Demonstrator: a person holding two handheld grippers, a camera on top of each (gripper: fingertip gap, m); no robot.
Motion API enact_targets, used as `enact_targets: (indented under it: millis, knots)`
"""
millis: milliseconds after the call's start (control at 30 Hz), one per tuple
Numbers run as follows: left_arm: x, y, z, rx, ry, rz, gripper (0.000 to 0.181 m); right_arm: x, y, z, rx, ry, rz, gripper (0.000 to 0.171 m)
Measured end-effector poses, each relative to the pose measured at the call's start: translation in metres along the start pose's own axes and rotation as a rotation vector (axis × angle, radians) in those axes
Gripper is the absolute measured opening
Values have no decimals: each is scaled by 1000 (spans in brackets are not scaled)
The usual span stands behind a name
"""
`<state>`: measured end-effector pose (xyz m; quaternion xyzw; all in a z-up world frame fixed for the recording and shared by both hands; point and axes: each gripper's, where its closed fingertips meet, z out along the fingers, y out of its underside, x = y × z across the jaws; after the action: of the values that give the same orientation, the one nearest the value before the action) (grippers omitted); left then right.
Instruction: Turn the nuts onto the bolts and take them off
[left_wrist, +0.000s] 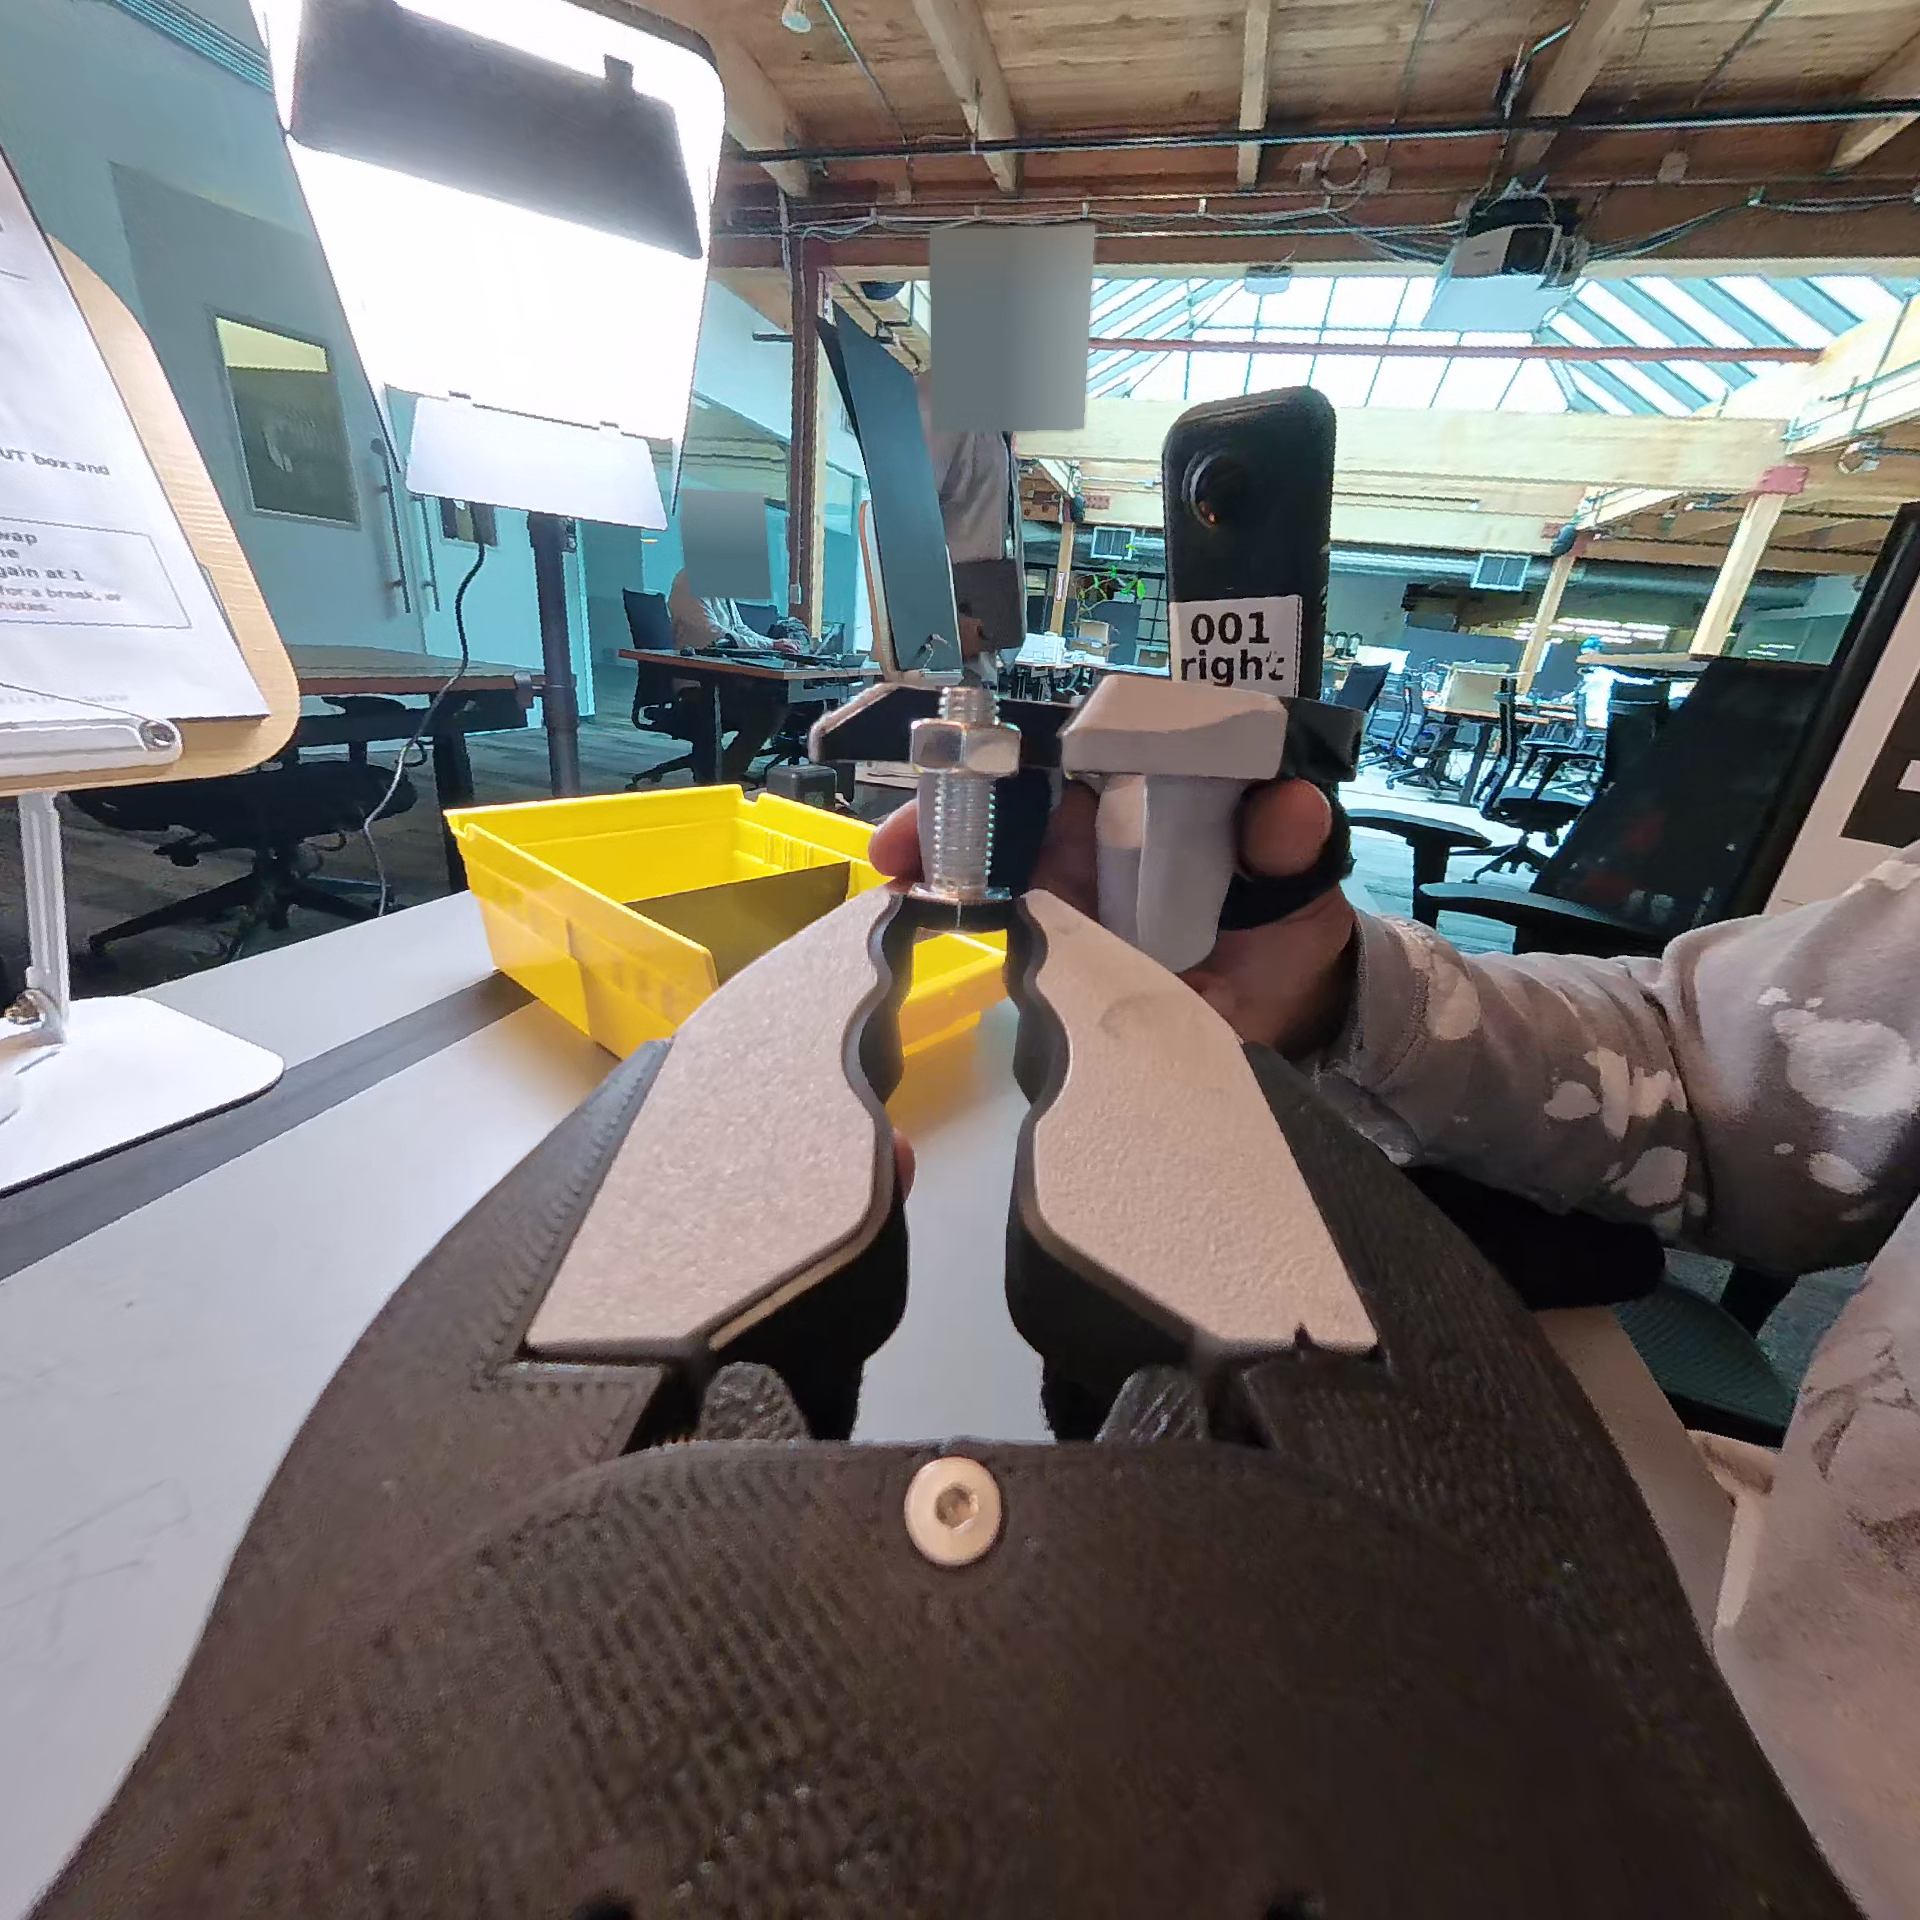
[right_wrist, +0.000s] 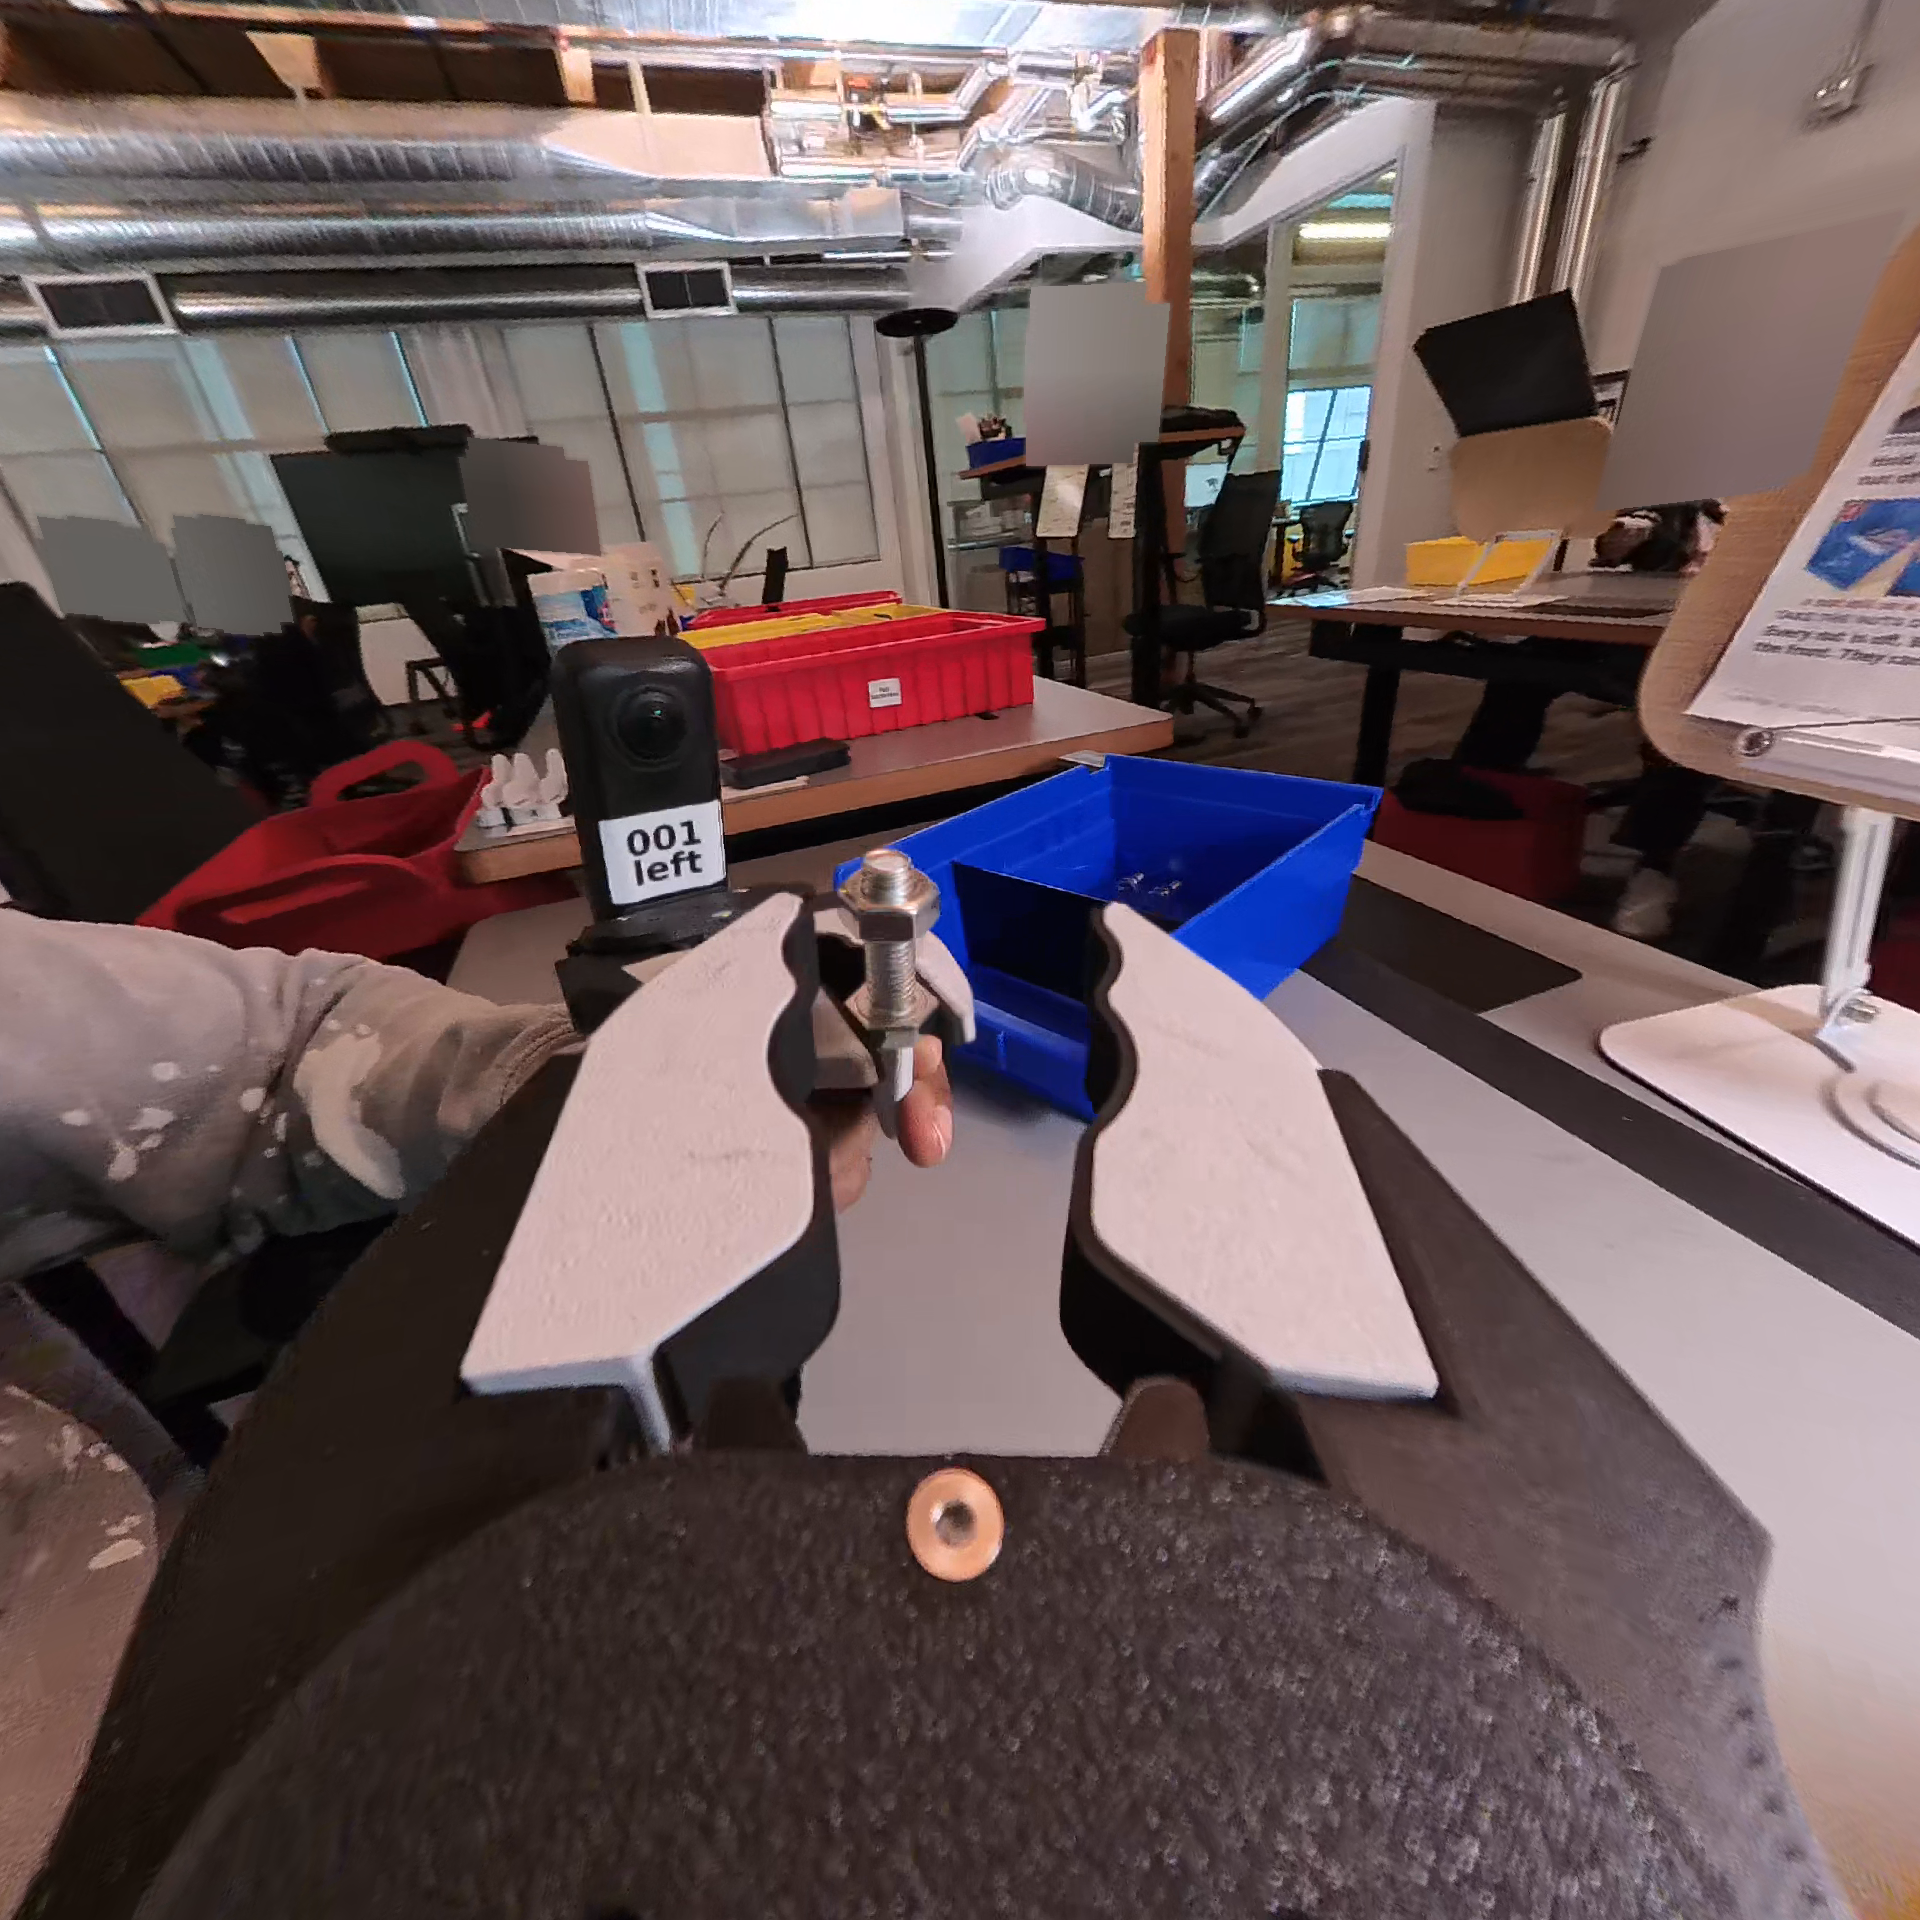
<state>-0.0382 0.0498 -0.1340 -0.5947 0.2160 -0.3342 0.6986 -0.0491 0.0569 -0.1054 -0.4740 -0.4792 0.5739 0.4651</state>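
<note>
Grey tabletop with a dark stripe runs through an open workshop of desks and office chairs under timber beams. At its left in the left wrist view stands a white document stand, then a yellow bin, open at the top. Just ahead of it the left gripper pinches the head of a bolt, which stands upright with a nut threaded near its top. Behind the nut the right gripper seems level with it, though whether it touches is hard to tell from there. In the right wrist view the right gripper shows its fingers spread wide, with the same bolt and nut between the tips, closer to the left one and gripped by neither. A blue bin sits to the right, small hardware in it.
</note>
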Motion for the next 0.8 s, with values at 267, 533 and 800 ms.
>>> enact_targets:
  millis: [267, 533, 800]
  knots:
    - [3, -8, -2, 35, 17, -9, 18, 21, -3, -9, 16, 90, 12, 31]
    - [4, -8, -2, 49, 24, -35, 18, 3, -4, -1, 18, 7, 4, 40]
    - [4, -11, -3, 57, 29, -33, 18, 2, -9, -4, 47, -10, 21, 45]
